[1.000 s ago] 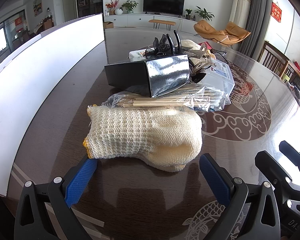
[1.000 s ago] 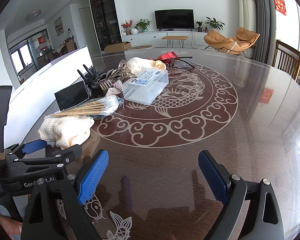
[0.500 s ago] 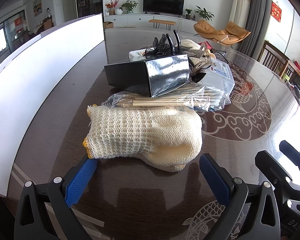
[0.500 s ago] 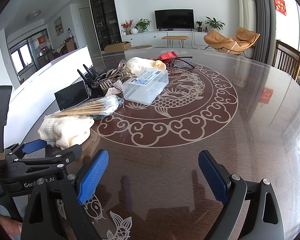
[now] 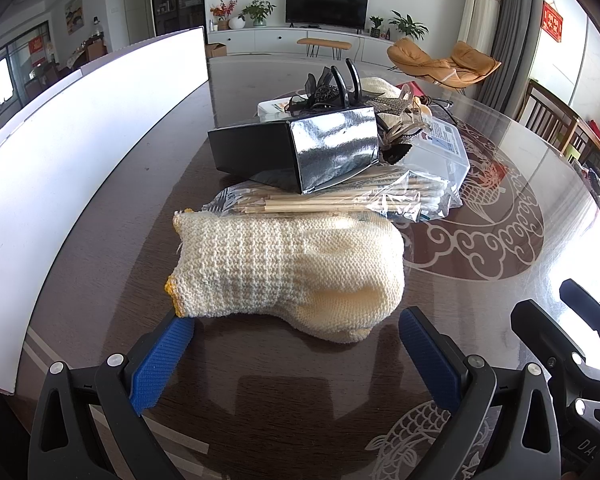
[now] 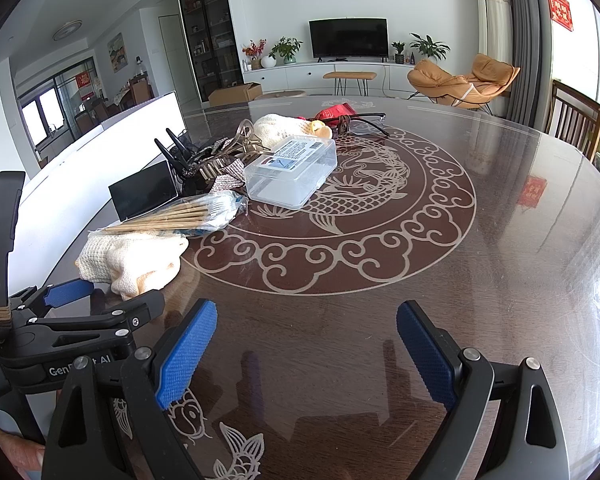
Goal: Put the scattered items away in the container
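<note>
Nothing has moved in the last second: both my left gripper (image 5: 296, 344) and right gripper (image 6: 306, 350) stay wide and empty, knitted glove (image 5: 288, 268) just ahead on table (image 5: 480, 320), untidied.

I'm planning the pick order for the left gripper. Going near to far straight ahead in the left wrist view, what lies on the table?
Left gripper, open → knitted cream glove → bag of wooden sticks → black and silver box → black hair clips.
</note>
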